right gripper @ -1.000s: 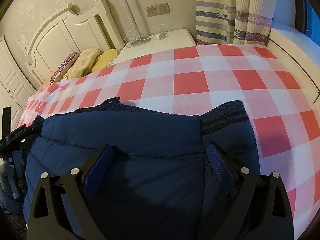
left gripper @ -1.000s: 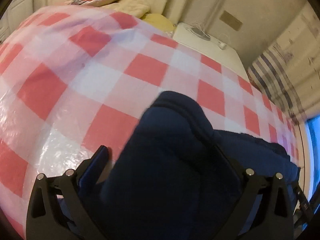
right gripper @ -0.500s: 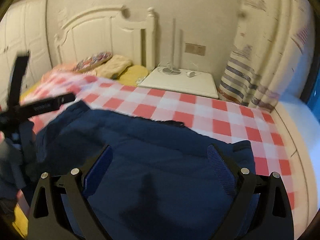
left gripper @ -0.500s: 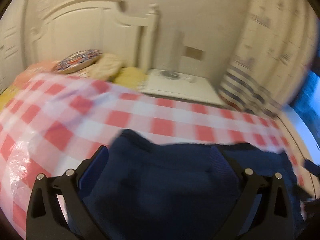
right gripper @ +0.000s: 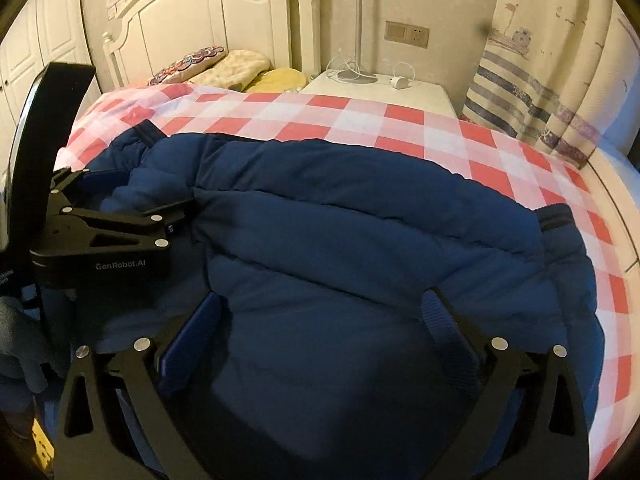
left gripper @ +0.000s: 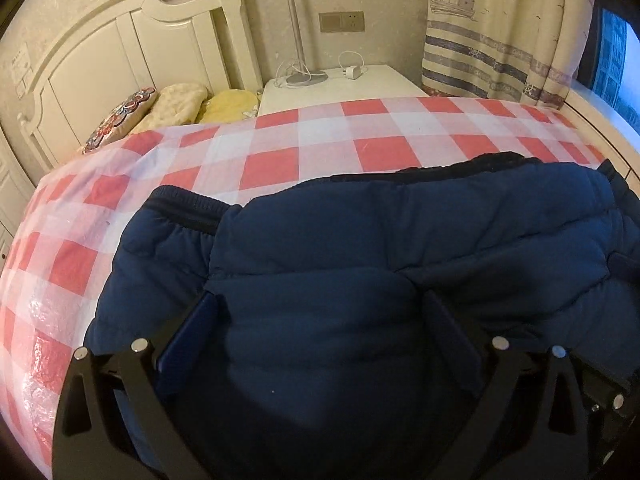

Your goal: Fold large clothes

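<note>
A dark blue padded jacket (left gripper: 400, 280) lies spread across the red-and-white checked bed cover (left gripper: 272, 168). It also fills the right wrist view (right gripper: 360, 240). My left gripper (left gripper: 320, 320) is open, its fingers wide apart over the jacket's near part. My right gripper (right gripper: 320, 320) is open too, above the jacket to the right of the left one. The left gripper's body shows at the left in the right wrist view (right gripper: 120, 236). A ribbed cuff (left gripper: 188, 208) lies at the jacket's far left, another cuff (right gripper: 556, 216) at its right.
A white headboard (left gripper: 120, 60) and several pillows (left gripper: 176, 104) are at the far left. A white nightstand (left gripper: 340, 84) with a lamp base and charger stands behind the bed. A striped curtain (left gripper: 500, 40) hangs at the right, by the window.
Both grippers have tilted up and drawn back, so the headboard and wall now show. The jacket now lies flatter and wider across the cover. Both jaws stay wide open.
</note>
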